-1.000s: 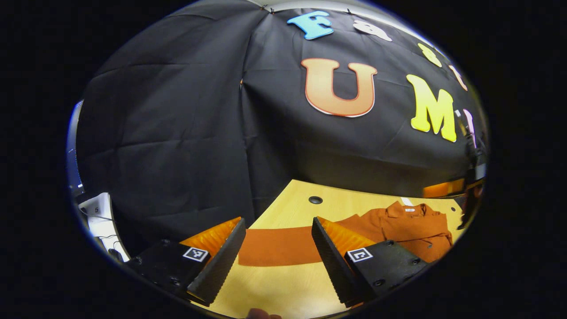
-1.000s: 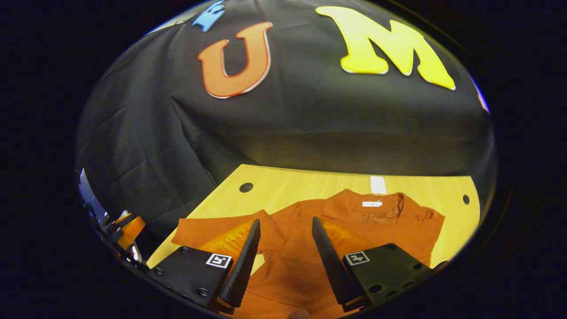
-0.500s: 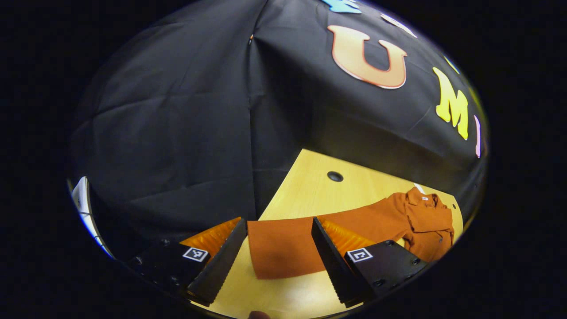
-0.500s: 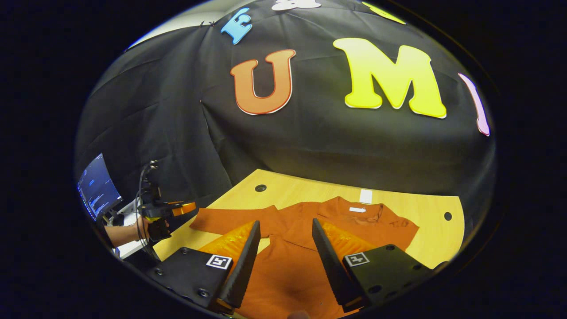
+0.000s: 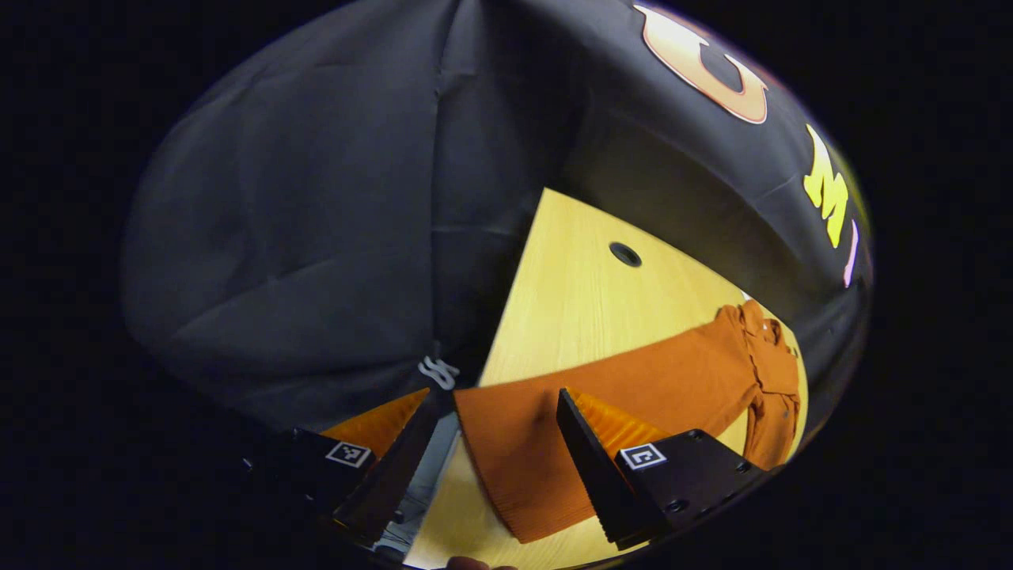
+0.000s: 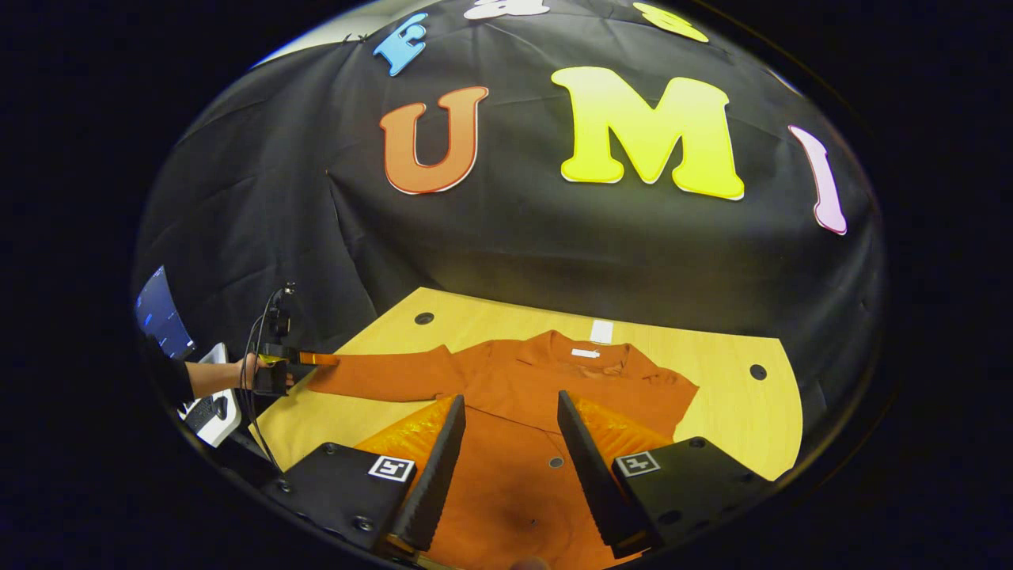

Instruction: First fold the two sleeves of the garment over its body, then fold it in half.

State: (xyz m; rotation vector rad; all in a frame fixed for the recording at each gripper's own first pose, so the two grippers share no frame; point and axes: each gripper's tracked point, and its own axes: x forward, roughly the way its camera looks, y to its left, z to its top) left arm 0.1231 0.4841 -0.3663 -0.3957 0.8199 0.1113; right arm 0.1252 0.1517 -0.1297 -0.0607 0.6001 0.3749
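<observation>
An orange long-sleeved shirt (image 6: 546,380) lies flat on the wooden table (image 6: 728,412), collar and white label at the far side. One sleeve (image 6: 372,374) stretches out to the table's left edge. In the left gripper view that sleeve's cuff end (image 5: 514,451) lies between the wide-apart fingers of my left gripper (image 5: 491,467), which is open; its left finger hangs past the table edge. The right gripper view shows the left gripper (image 6: 305,360) at the cuff, held by a hand. My right gripper (image 6: 506,467) is open, hovering over the shirt's lower body.
The table has round holes (image 6: 424,318) (image 6: 757,371) near its far corners and a white tag (image 6: 601,331) behind the collar. A monitor (image 6: 154,313) and a white object (image 6: 207,405) stand off the table's left side. Black cloth walls close the back.
My left gripper has dropped and tilted toward the sleeve cuff, which now lies between its fingers. My right gripper has pulled back and risen, so more of the shirt and table shows.
</observation>
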